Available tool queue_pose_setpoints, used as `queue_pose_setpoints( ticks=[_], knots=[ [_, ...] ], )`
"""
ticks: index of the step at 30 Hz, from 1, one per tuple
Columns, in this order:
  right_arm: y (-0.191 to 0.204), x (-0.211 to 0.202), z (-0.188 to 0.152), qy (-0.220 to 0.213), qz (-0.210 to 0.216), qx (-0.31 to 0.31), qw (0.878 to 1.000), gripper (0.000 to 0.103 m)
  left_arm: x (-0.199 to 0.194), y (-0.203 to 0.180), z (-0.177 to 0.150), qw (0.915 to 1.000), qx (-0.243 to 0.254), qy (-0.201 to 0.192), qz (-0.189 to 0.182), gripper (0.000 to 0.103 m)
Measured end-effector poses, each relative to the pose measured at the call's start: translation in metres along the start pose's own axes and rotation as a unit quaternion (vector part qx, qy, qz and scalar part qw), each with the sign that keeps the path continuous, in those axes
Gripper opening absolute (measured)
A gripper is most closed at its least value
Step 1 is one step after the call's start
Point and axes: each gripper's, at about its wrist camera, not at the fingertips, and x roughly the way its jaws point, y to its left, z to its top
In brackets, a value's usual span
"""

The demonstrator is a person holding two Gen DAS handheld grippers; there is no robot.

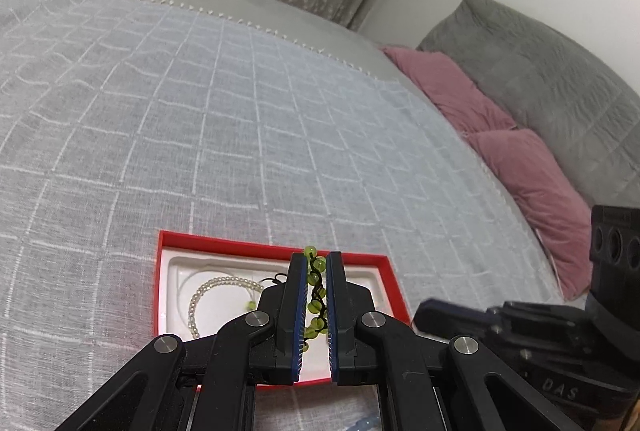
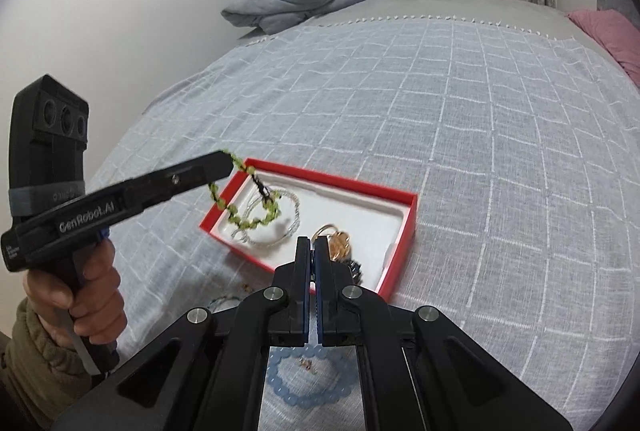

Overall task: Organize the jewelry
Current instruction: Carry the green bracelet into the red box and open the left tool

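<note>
Bedspread [image 2: 480, 111] below: left gripper [image 2: 228, 157] dangling bracelet [image 2: 248, 219].

Two hand-held grippers [image 2: 312, 240] [image 2: 224, 161] are seen, one red box [image 2: 400, 231], one green bead string [image 2: 248, 219], one pale bead string [image 1: 200, 295], one blue bead ring [image 2: 312, 379], two pink pillows [image 1: 532, 183] [image 1: 448, 87].

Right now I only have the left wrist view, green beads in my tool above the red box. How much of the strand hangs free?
Observer: Most of it. The green beads hang from the left tool in a loop over the near end of the box.
Operator: Anything in the box behind my tool?
Observer: A gold piece, at the other end.
Operator: Is the right tool busy?
Observer: No. The right tool is shut on nothing, its tip toward the box.
</note>
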Motion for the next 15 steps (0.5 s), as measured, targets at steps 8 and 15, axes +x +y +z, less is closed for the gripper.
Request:
queue_pose_setpoints(
  ticks=[8, 15],
  knots=[
    [-0.015, 0.013, 0.007, 0.001, -0.017, 0.014, 1.000, 0.001, 0.018, 0.011, -0.003, 0.9982, 0.020, 0.021, 0.053, 0.004],
    [-0.018, 0.023, 0.007, 0.006, -0.029, 0.016, 0.999, 0.001, 0.024, 0.020, -0.008, 0.9964, 0.026, 0.039, 0.071, 0.004]
  ],
)
